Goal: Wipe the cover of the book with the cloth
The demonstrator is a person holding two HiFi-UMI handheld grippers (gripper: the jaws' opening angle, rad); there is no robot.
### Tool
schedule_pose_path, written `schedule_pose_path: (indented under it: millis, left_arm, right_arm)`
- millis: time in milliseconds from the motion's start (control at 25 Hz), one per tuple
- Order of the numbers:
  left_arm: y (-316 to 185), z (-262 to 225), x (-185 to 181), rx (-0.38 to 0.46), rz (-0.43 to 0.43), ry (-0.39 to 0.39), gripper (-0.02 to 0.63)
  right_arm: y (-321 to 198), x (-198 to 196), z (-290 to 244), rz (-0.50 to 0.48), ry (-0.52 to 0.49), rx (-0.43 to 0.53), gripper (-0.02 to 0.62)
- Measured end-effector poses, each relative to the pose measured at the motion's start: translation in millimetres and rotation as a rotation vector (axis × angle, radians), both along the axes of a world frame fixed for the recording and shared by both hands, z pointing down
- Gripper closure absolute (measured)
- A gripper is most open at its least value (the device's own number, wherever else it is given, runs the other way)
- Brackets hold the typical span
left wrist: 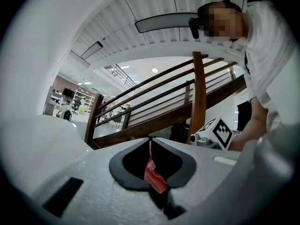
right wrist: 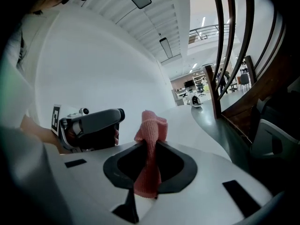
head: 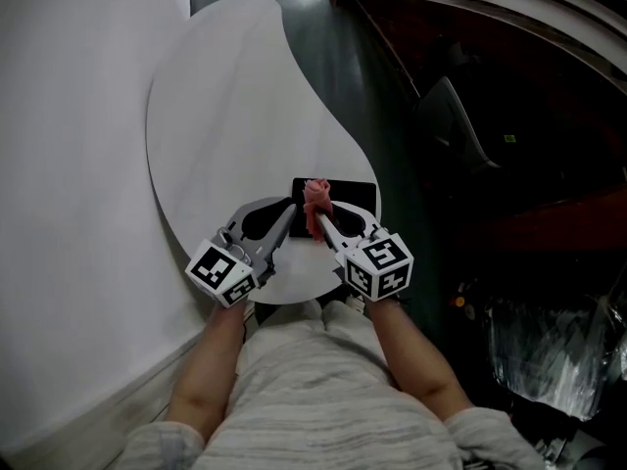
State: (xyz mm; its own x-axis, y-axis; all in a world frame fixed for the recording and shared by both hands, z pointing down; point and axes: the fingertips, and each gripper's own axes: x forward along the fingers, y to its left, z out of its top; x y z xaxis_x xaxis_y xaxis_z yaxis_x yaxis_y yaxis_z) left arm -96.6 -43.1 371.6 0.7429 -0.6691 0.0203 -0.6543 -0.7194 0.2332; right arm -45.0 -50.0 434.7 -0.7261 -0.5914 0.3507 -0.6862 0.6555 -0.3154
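A pink knitted cloth (right wrist: 150, 125) (head: 315, 195) is gripped in the closed jaws of the right gripper (right wrist: 149, 142) (head: 318, 213). A flat black book (head: 355, 196) lies just beneath those jaws on a rounded white table (head: 225, 116). The left gripper (left wrist: 151, 140) (head: 291, 208) is closed on a thin red strip (left wrist: 153, 175).

Far table (head: 225, 96): bare, free room fwd.
Near edge: book (head: 353, 194), left tongs (head: 291, 205) & right tongs (head: 316, 211) w/ cloth (head: 315, 193) crowd it, tips just beside each other.
Left: wall (head: 69, 164) along table edge, blocked.
Right: open floor (head: 362, 76), then chair (head: 456, 125), stair rail (head: 490, 27).
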Motion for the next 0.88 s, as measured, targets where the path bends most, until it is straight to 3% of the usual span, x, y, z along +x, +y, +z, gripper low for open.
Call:
schedule_pose_path:
  millis: [400, 880]
  left_arm:
    - [-13, 33, -16, -0.054, -0.014, 0.007, 0.583]
    - [-35, 52, -30, -0.087, -0.009, -0.014, 0.583]
  right_arm:
    - [-21, -37, 57, 0.027, 0.053, -0.097, 0.543]
    - [-43, -53, 107, 0.077, 0.108, -0.18, 0.543]
